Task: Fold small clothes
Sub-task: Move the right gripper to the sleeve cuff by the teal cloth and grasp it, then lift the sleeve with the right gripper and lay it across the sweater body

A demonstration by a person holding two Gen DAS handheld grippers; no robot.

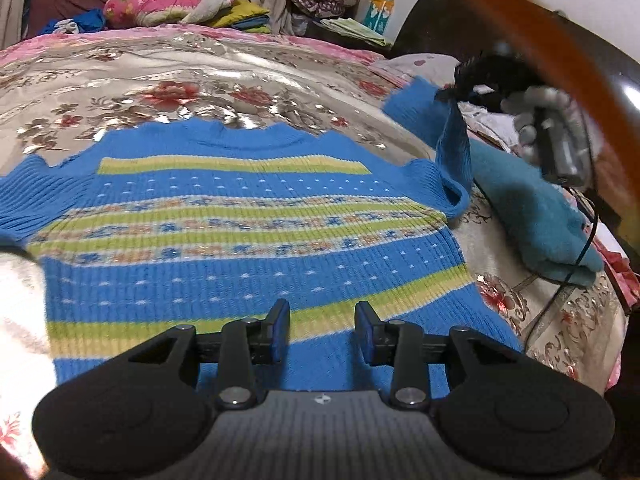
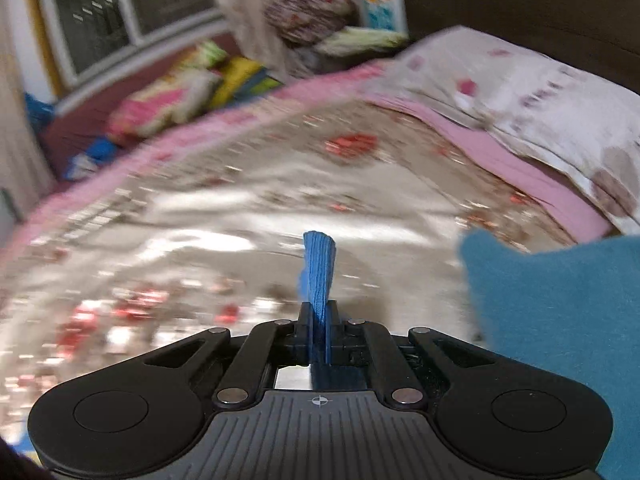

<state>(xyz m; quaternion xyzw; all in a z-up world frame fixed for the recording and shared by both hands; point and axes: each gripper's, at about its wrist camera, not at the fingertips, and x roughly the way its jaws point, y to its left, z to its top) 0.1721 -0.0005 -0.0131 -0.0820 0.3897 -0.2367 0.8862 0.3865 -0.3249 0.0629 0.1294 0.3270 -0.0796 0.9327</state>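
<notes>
surroundings: floral bedspread [image 1: 168, 80] under everything; teal folded garment [image 1: 532, 216] lies just right of the sweater, its edge fills the lower right of the right wrist view. Thin black cable [image 1: 576, 256] runs across the teal piece. Pile of bedding and clothes [image 1: 168, 4] along the far edge of the bed, pale pillow [image 2: 520, 92] at the head end, window [image 2: 132, 4] behind.
obstructions: blurred orange strap [image 1: 560, 40] cuts across the upper right of the left wrist view. Right wrist view is motion-blurred, detail on the bedspread unreadable.
sweater: blue striped sweater [image 1: 248, 240] spread flat on the bedspread, neckline toward the far side, hem toward the left gripper. Right sleeve [image 1: 452, 148] is lifted off the bed, hanging from the cuff.
left gripper [image 1: 322, 330]: low over the hem, fingers parted with a clear gap, nothing between them; contact with the knit cannot be told.
right gripper [image 2: 318, 330]: raised above the bed to the sweater's right, clamped on the sleeve cuff; ribbed blue fabric sticks up out of the closed fingers.
</notes>
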